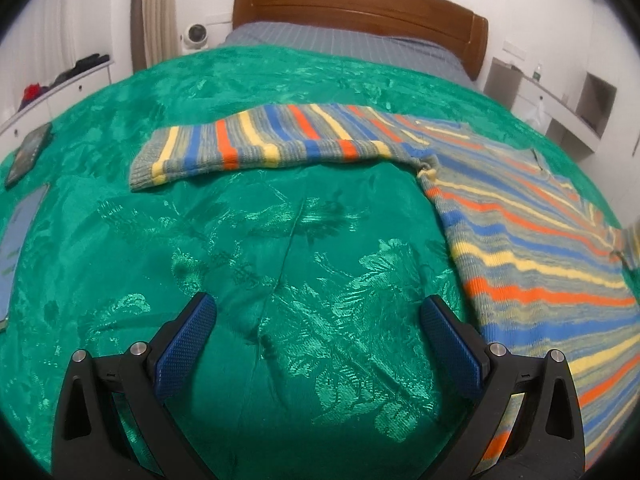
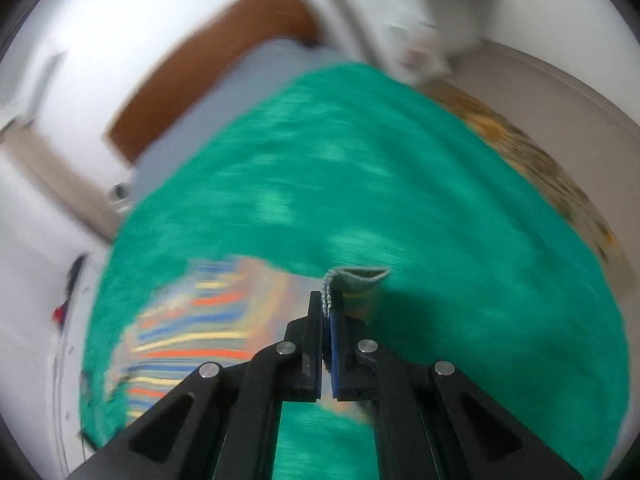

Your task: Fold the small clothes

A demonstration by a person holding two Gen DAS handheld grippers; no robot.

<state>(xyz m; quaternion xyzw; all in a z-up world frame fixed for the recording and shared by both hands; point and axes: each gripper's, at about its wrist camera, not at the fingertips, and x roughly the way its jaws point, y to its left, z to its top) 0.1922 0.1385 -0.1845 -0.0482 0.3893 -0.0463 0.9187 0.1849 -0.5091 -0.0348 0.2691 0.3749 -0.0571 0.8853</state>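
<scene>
A small striped knit sweater (image 1: 532,248) in grey, blue, orange and yellow lies on the green bedspread (image 1: 248,240). One sleeve (image 1: 256,144) stretches out to the left. My left gripper (image 1: 318,312) is open and empty over bare bedspread, left of the sweater body. In the blurred right wrist view, my right gripper (image 2: 327,304) is shut on the grey cuff (image 2: 356,278) of a sleeve and holds it above the bedspread (image 2: 400,184). The sweater body (image 2: 188,340) lies to its left.
A wooden headboard (image 1: 360,4) and grey sheet are at the far end. A tablet (image 1: 30,152) and a phone (image 1: 18,240) lie on the bedspread's left edge. White drawers stand left, white shelves (image 1: 560,96) right. Floor shows right of the bed (image 2: 520,152).
</scene>
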